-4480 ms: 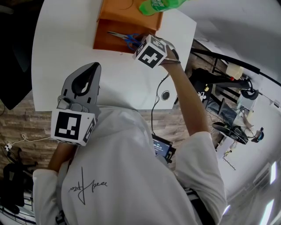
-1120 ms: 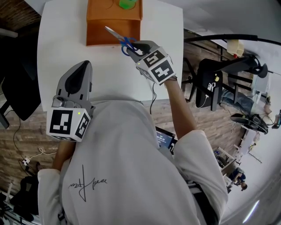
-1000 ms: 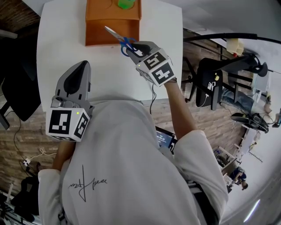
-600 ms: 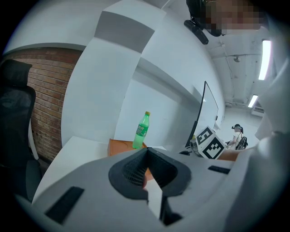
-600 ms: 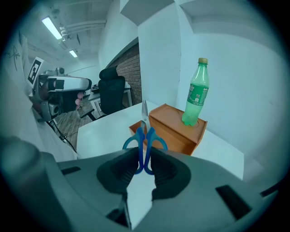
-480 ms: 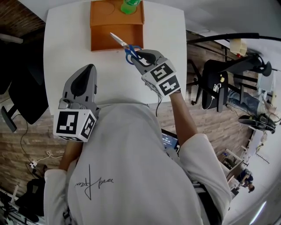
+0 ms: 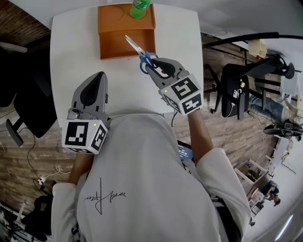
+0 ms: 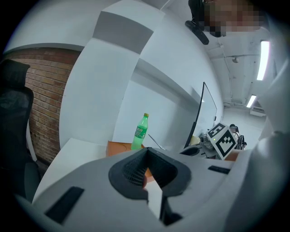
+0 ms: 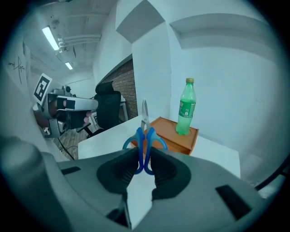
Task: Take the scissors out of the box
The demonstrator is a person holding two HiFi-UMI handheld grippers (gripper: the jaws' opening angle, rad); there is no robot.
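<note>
The blue-handled scissors [image 7: 143, 56] hang in the air above the white table [image 7: 75, 52], with the blades pointing back at the orange box [image 7: 118, 33]. My right gripper [image 7: 150, 66] is shut on the handles, just in front of the box. In the right gripper view the scissors [image 9: 144, 136] stand upright between the pads, and the box [image 9: 174, 131] lies behind them. Low over the table's near left part, my left gripper [image 7: 98, 75] is shut and holds nothing. In its own view, that left gripper [image 8: 146, 152] faces the box [image 8: 118, 147].
A green bottle [image 7: 139, 7] stands at the far edge of the box; it also shows as the bottle [image 9: 186, 113] and the bottle [image 8: 140, 130]. Black chairs stand off the table's left side [image 7: 26, 94] and right side [image 7: 236, 90]. The table's near edge runs just under both grippers.
My right gripper has lifted the scissors out of the box and drawn them up and back toward me. The left gripper has stayed where it was.
</note>
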